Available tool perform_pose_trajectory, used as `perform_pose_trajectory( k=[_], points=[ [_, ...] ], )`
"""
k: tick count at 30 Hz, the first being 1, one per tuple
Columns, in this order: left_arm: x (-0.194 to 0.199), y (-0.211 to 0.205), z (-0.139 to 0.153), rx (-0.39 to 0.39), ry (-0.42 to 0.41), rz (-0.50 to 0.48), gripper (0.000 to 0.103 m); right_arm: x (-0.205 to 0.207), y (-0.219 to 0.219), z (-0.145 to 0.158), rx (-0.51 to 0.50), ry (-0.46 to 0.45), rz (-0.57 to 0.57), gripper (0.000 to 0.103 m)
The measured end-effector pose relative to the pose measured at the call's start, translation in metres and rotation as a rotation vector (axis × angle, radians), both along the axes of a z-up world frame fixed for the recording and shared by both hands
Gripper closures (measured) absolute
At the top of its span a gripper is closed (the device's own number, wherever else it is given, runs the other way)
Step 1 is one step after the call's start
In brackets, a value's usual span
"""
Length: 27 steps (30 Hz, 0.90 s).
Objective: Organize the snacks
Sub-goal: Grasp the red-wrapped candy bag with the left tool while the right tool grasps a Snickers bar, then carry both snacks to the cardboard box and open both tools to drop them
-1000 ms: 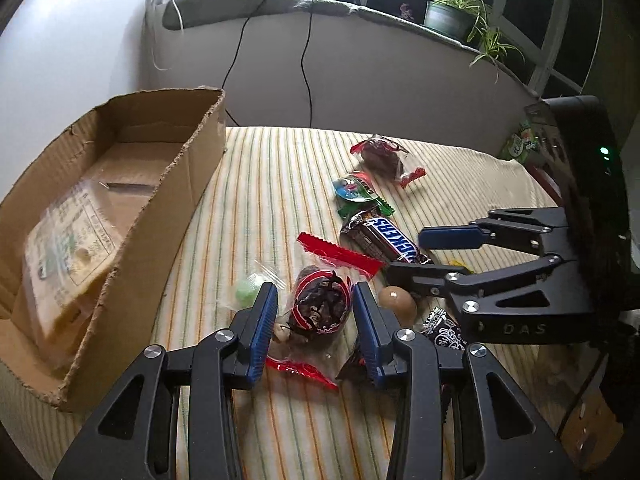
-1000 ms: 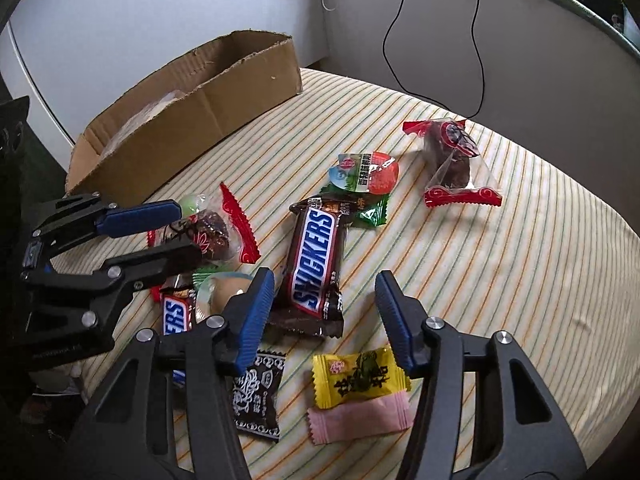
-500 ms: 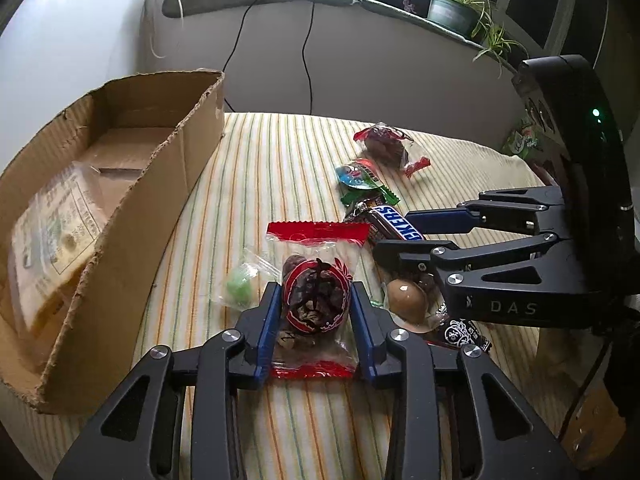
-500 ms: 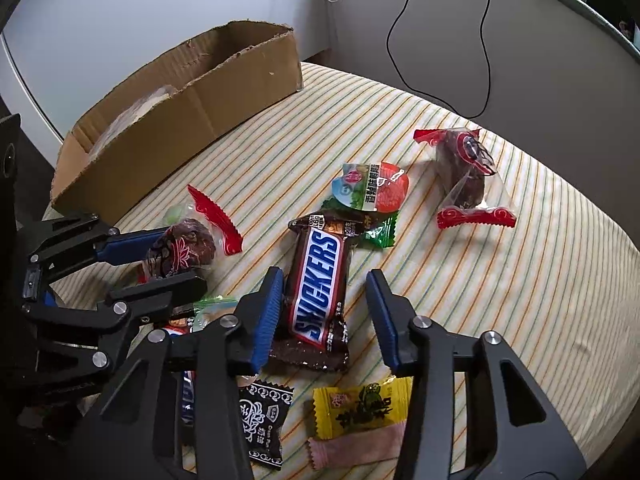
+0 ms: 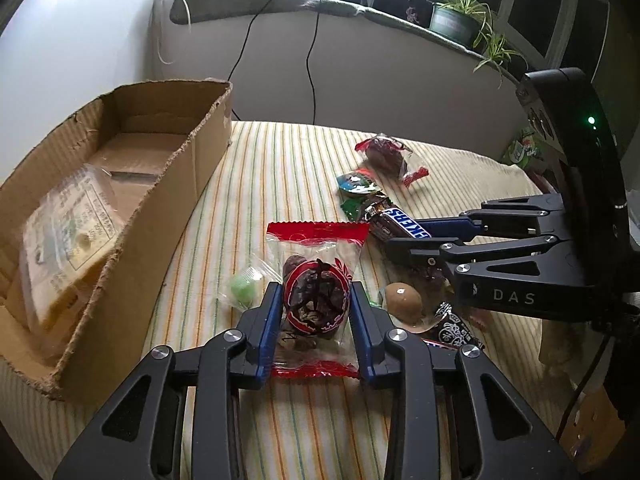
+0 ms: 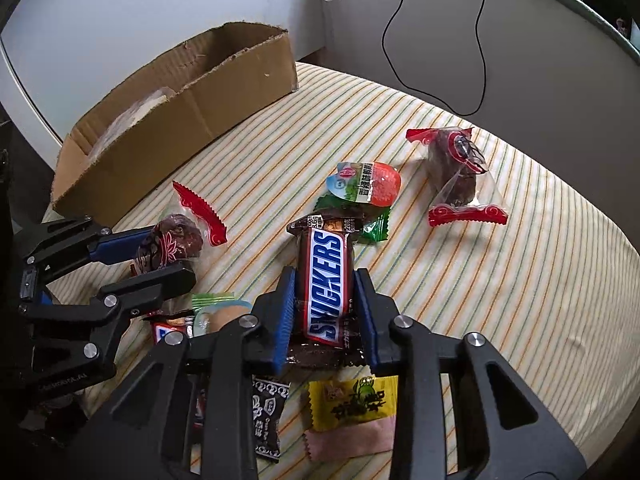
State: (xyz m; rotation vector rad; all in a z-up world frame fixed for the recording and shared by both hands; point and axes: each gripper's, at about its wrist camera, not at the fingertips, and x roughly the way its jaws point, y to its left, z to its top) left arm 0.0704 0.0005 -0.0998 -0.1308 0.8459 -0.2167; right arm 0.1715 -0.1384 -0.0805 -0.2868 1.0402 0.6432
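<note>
My left gripper is shut on a clear red-edged packet of dark dried fruit and holds it above the striped cloth; it also shows in the right wrist view. My right gripper is shut on the Snickers bar, which lies on the cloth; the bar also shows in the left wrist view. The open cardboard box stands to the left with a clear bag inside.
Loose snacks lie on the cloth: a second dried-fruit packet, a red-green jelly cup, a green candy, a brown egg packet, a yellow packet, a black packet. Wall, cables and sill stand behind.
My left gripper has closed on the dried-fruit packet and lifted it. My right gripper has moved forward over the Snickers bar and closed on it.
</note>
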Motion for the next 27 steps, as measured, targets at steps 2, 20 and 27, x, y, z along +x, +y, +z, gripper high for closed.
perform_pose_trajectory(
  k=[2, 20, 27],
  points=[
    [-0.002, 0.0, 0.003, -0.002, -0.006, 0.0, 0.072, -0.002, -0.003, 0.003, 0.008, -0.005, -0.003, 0.073],
    [-0.033, 0.027, 0.048, -0.038, -0.123, 0.055, 0.072, -0.01, -0.045, 0.08, 0.074, -0.158, -0.079, 0.073],
    [-0.04, 0.053, 0.058, -0.041, -0.152, 0.112, 0.072, 0.007, -0.04, 0.112, 0.073, -0.223, -0.084, 0.073]
  ],
)
